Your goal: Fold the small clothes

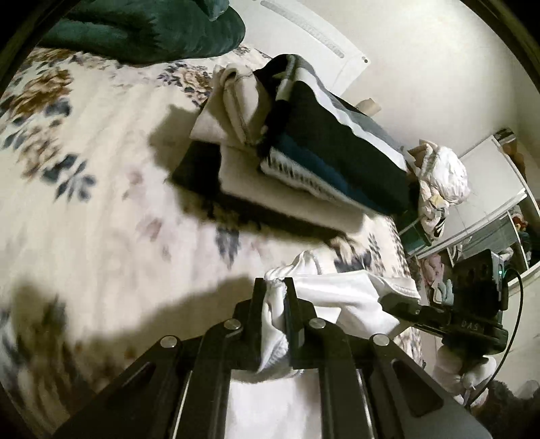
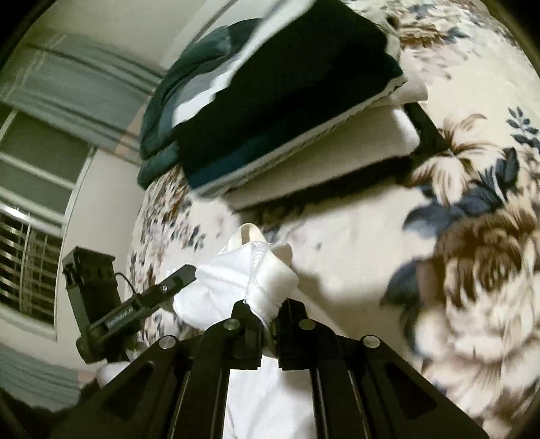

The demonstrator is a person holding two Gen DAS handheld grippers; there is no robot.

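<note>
White garment held between both grippers above the bed.

The white garment (image 1: 341, 297) hangs stretched over the floral bedspread (image 1: 84, 189); the left gripper (image 1: 274, 290) is clenched on one bunched edge, the right gripper (image 2: 266, 309) clenched on the other. Beyond it, apart from it, a stack of folded clothes (image 1: 303, 158) rests on the bedspread, with a dark green blanket (image 1: 145, 27) further off.

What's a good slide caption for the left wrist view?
Left tool pinches white garment above floral bedspread, folded stack behind.
</note>
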